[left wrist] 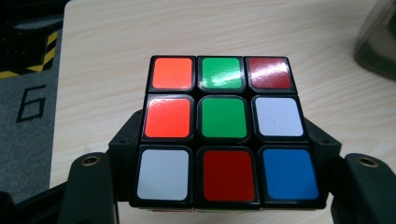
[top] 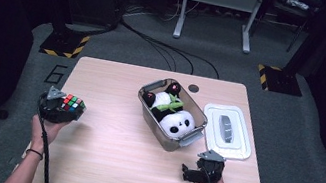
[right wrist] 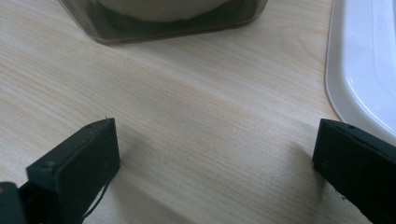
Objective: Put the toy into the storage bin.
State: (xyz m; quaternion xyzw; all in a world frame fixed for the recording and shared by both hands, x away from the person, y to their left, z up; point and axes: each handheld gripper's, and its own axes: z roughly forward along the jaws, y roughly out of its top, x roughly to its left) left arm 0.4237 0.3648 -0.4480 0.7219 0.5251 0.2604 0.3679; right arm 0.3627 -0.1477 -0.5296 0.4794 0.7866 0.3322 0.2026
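A scrambled Rubik's cube (top: 73,103) is held just above the left part of the wooden table (top: 118,160), and my left gripper (top: 66,109) is shut on it. In the left gripper view the cube (left wrist: 224,130) sits between the two black jaws, its upper face showing orange, green, red, white and blue stickers. My right gripper (top: 189,173) rests low over the table's front right, near the clear bin (top: 172,145). In the right gripper view its jaws (right wrist: 217,135) stand wide apart with only bare wood between them.
The clear plastic bin holds a panda plush (top: 174,119) with a green leaf. The bin's white lid (top: 227,131) lies flat to its right, and in the right gripper view the lid's edge (right wrist: 364,60) is beside the right jaw. Dark floor, cables and stands lie beyond the table.
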